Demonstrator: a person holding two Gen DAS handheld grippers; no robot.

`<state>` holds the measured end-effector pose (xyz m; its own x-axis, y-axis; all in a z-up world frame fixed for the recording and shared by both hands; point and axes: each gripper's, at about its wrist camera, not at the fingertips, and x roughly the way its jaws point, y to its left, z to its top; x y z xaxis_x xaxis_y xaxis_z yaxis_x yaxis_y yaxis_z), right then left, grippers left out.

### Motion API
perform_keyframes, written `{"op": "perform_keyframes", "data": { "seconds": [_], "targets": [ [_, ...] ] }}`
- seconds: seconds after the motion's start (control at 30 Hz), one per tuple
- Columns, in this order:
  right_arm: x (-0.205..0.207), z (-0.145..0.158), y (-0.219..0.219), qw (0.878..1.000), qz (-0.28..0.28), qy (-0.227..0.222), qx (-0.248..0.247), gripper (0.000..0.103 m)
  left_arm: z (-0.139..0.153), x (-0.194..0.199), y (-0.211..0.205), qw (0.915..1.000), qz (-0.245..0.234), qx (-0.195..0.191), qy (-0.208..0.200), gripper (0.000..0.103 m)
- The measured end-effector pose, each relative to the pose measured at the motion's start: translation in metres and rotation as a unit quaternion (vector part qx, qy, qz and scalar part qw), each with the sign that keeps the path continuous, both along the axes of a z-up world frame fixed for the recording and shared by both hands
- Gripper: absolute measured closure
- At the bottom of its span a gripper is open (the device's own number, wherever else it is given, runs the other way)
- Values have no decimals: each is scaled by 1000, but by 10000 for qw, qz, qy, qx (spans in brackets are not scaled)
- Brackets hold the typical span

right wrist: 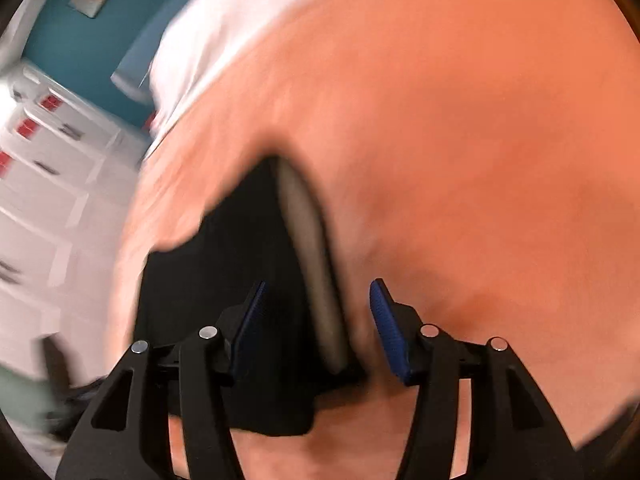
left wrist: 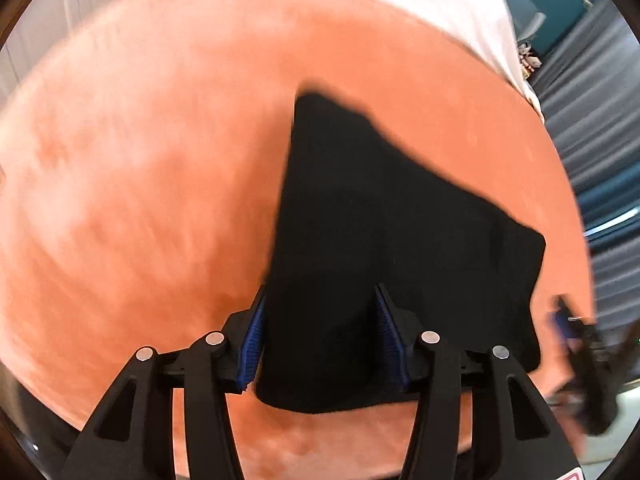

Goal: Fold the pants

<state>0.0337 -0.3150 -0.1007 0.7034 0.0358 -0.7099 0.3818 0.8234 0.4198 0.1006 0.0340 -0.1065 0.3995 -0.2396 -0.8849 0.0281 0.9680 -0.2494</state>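
Observation:
Black pants [left wrist: 380, 220] lie folded on an orange blanket [left wrist: 160, 160]. My left gripper [left wrist: 322, 320] is open, its blue-padded fingers either side of the pants' near left part, just above the cloth. In the right wrist view the pants [right wrist: 224, 272] show a grey inner band [right wrist: 316, 272] along their right edge. My right gripper [right wrist: 316, 312] is open over that edge, its jaws wide apart and holding nothing. The right gripper also shows, blurred, at the right edge of the left wrist view [left wrist: 580, 344]. Both views are motion-blurred.
The orange blanket [right wrist: 480, 160] covers a bed with a white sheet [left wrist: 460, 8] at the far end. Grey curtains [left wrist: 592, 120] hang at the right. A teal wall [right wrist: 80, 40] and white drawers [right wrist: 48, 160] stand to the left of the bed.

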Motion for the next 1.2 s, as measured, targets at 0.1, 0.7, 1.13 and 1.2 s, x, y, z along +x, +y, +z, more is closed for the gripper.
{"op": "perform_keyframes", "data": {
  "seconds": [0.1,0.7,1.13,1.2],
  "targets": [
    [37,24,38,9930,1158,-246,3,67,11,3,-20,9899,-70,1267,-627,35],
    [126,-14,95,9840,1710,506,2,97,-8,-12,-10,9732,-104,2186,-701,29],
    [239,-69,273,9187,3666,1122,-946,103,-9,-10,11,9779,-25,2032,-495,29],
    [220,-39,244,9359,3444,623,-398,101,-6,-9,14,9816,10,1848,-487,29]
  ]
}}
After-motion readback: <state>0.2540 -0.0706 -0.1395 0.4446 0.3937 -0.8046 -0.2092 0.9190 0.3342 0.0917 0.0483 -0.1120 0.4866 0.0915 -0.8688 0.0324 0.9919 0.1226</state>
